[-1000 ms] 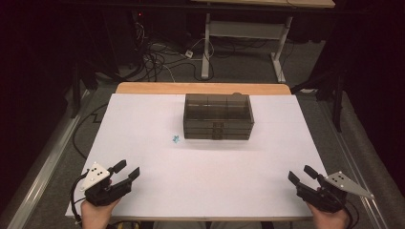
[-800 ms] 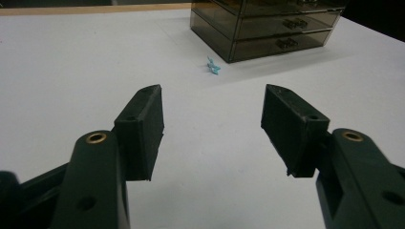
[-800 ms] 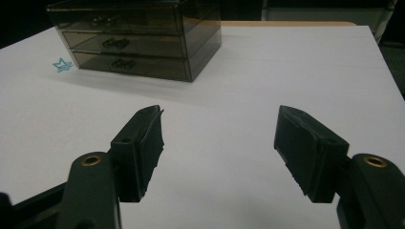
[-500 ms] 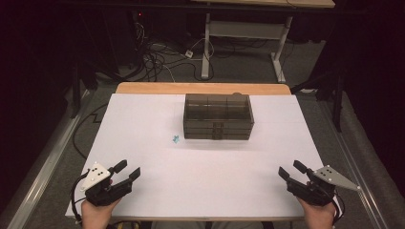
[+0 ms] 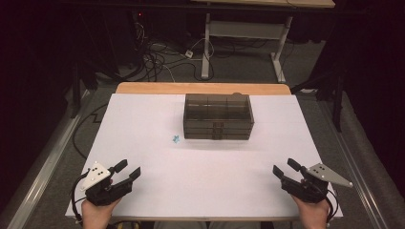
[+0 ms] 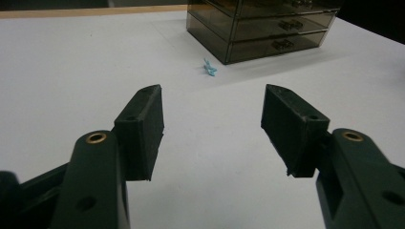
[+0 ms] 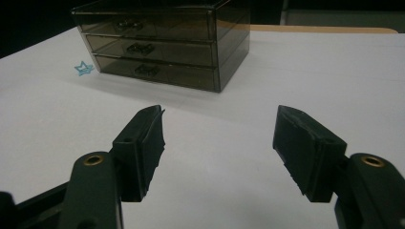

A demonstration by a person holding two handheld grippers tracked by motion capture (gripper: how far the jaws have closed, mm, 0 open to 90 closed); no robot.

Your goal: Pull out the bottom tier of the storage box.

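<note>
A smoky, see-through drawer unit (image 5: pixel 217 116) with three shut drawers stands on the white table top (image 5: pixel 200 162), toward the far middle. A small light-blue star-shaped piece (image 5: pixel 176 139) lies just left of its front corner, also seen in the left gripper view (image 6: pixel 209 68) and the right gripper view (image 7: pixel 84 68). My left gripper (image 5: pixel 129 170) rests near the front left corner, open, nothing between its jaws (image 6: pixel 212 131). My right gripper (image 5: pixel 284 168) is near the front right corner, open and empty too (image 7: pixel 219 143). Both point toward the drawer unit (image 6: pixel 260 26) (image 7: pixel 165 43).
The white sheet covers a wooden table whose far edge (image 5: pixel 203 88) shows as a tan strip. Beyond it, on the floor, lie tangled cables (image 5: pixel 157 52) and the legs of another desk (image 5: pixel 243 33). Metal rails (image 5: pixel 43 157) run along both sides.
My right gripper has slid a little to the left and forward along the front of the table. The left gripper has stayed where it was.
</note>
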